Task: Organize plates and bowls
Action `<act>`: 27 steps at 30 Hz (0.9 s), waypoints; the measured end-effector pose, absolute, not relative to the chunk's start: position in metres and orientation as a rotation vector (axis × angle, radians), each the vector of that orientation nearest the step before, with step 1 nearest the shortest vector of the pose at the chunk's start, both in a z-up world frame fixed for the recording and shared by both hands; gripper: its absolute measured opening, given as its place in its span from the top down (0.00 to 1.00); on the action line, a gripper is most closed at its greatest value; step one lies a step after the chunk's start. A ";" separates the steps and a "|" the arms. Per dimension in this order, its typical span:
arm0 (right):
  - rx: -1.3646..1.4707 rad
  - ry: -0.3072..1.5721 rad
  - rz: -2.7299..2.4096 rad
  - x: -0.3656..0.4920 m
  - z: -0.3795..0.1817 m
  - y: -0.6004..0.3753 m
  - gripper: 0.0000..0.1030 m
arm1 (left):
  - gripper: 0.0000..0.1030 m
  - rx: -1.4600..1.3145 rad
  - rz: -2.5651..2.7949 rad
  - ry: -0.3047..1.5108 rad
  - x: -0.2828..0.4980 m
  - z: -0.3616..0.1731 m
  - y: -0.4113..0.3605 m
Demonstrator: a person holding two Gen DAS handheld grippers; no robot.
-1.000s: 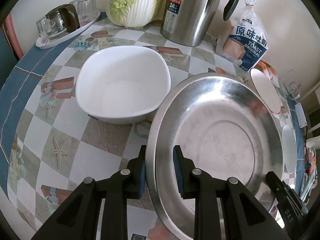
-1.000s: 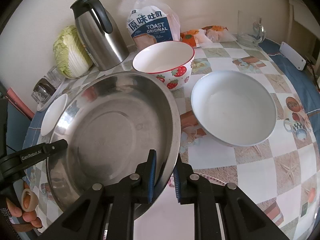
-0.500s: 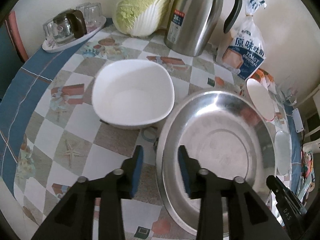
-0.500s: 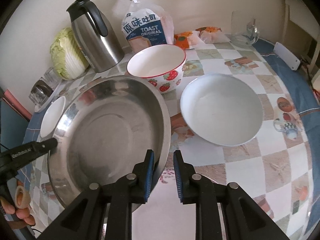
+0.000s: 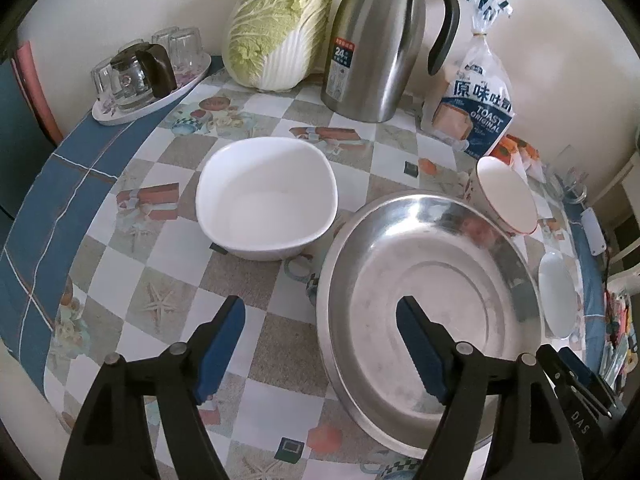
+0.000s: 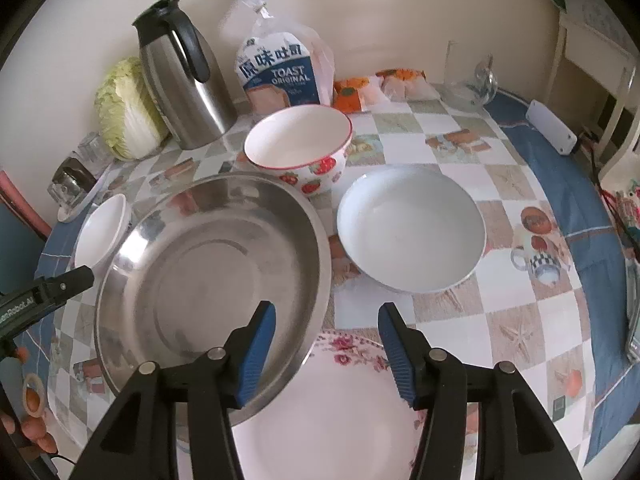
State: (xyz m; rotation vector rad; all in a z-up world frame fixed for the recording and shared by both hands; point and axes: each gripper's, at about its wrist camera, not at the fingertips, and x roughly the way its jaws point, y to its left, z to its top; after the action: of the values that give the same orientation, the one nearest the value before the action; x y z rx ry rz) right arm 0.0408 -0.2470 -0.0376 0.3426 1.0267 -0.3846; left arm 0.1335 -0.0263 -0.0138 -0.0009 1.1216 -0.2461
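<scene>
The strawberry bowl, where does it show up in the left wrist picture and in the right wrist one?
Left wrist: the strawberry bowl sits far right, seen edge-on, just behind the steel basin.
Right wrist: upper centre, behind the basin and in front of the toast bag.
Shared landmark: the toast bag, behind the bowl in both.

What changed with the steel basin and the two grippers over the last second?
Both the left gripper and right gripper let go of the steel basin rim, opened wide and drew back. The basin now rests partly on the floral plate. Bowls unmoved.
</scene>
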 end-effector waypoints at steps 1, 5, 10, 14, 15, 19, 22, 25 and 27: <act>0.348 1.034 -0.387 0.041 -0.039 -0.248 0.44 | 0.23 0.002 -0.243 1.129 0.134 -0.015 -0.026; 0.362 1.067 -0.375 0.042 -0.047 -0.248 0.44 | 0.23 -0.001 -0.230 1.140 0.135 -0.018 -0.024; 0.349 1.093 -0.342 0.046 -0.052 -0.240 0.44 | 0.23 0.001 -0.223 1.152 0.136 -0.022 -0.023; 0.332 1.109 -0.319 0.049 -0.055 -0.232 0.44 | 0.23 0.018 -0.231 1.171 0.136 -0.029 -0.028; 0.329 1.111 -0.315 0.049 -0.056 -0.231 0.44 | 0.23 0.025 -0.231 1.176 0.135 -0.031 -0.029; 0.321 1.119 -0.302 0.052 -0.057 -0.226 0.44 | 0.23 0.048 -0.234 1.197 0.135 -0.039 -0.034; 0.317 1.122 -0.292 0.054 -0.058 -0.222 0.44 | 0.23 0.060 -0.239 1.208 0.134 -0.043 -0.037; 0.312 1.127 -0.281 0.057 -0.060 -0.218 0.44 | 0.23 0.068 -0.250 1.213 0.133 -0.046 -0.040; 0.309 1.132 -0.276 0.058 -0.061 -0.215 0.44 | 0.23 0.076 -0.256 1.214 0.132 -0.047 -0.043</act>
State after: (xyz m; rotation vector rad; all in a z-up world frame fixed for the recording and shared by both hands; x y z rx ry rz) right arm 0.0581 -0.2150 -0.0608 0.3088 1.1316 -0.2757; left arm 0.1315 -0.0428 -0.0465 0.0763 1.2143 -0.2561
